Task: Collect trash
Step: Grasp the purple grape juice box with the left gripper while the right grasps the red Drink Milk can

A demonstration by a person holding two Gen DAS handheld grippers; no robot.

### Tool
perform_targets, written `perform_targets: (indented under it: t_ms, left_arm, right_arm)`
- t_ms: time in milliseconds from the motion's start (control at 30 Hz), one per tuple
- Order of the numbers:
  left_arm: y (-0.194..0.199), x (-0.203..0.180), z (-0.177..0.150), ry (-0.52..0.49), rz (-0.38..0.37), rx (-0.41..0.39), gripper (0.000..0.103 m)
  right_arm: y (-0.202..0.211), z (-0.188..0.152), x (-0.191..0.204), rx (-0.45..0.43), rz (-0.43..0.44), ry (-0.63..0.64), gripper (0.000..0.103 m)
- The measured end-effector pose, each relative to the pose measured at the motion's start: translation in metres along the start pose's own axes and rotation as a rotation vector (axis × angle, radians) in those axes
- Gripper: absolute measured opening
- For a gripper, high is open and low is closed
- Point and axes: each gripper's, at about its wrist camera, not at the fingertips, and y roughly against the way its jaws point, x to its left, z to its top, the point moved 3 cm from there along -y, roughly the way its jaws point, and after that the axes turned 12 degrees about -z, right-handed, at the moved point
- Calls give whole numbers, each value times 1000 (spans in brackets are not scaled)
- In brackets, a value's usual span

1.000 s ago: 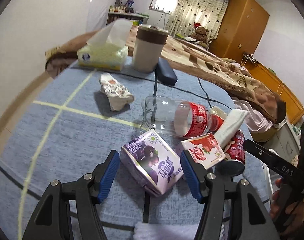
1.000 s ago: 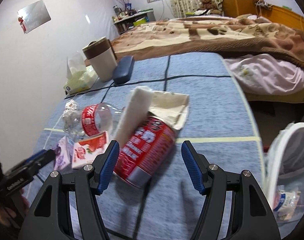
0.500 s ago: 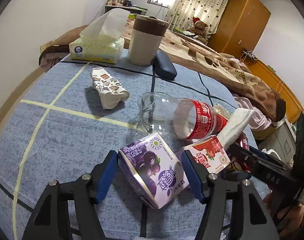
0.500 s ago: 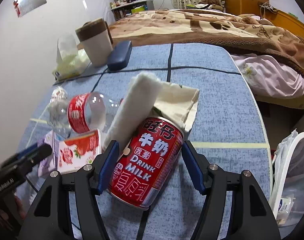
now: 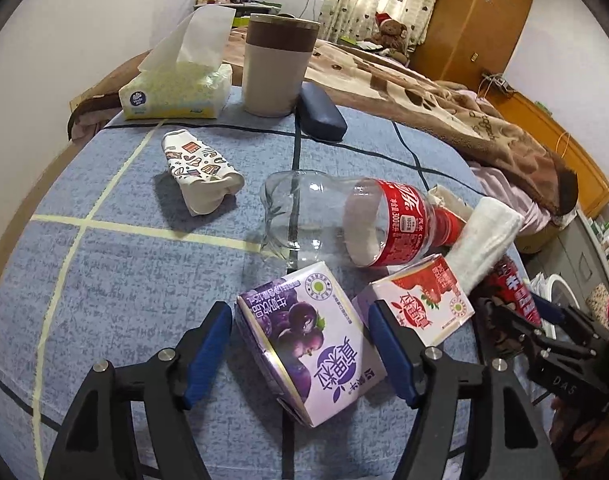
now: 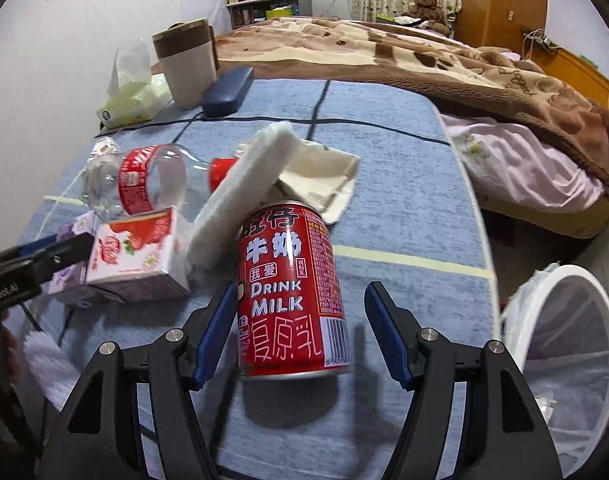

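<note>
Between wider left claw (image 5: 300,354): purple carton (image 5: 308,340).

A purple carton (image 5: 308,344), strawberry carton (image 5: 420,304), red milk can (image 6: 292,292) and clear bottle (image 5: 344,220) lie clustered together.

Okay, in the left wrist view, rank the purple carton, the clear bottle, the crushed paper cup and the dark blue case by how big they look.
1. clear bottle and purple carton: alike, and the carton is nearer, so unranked.
2. crushed paper cup.
3. dark blue case, farthest away.
</note>
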Motion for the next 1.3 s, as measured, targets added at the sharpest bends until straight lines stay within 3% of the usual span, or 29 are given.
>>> perform_targets:
  t_ms: [400, 567, 800, 1067, 1133, 1300]
  left_arm:
    - [-1, -15, -19, -59, 63, 64, 71]
    - [2, -5, -23, 2, 66, 32, 70]
    - [7, 4, -23, 4, 138, -10, 70]
    - [5, 4, -21, 4, 145, -6, 56]
    - [6, 3, -21, 4, 137, -16, 56]
    - [9, 0, -24, 1, 136, -17, 56]
  right_arm:
    - [5, -15, 0, -27, -44, 76, 67]
    - [6, -13, -5, -55, -40, 54, 67]
    - [2, -11, -1, -59, -8, 46, 67]
    - [4, -12, -4, -67, 14, 10, 67]
    - [5, -12, -5, -76, 26, 2, 58]
    - [4, -13, -6, -72, 51, -12, 57]
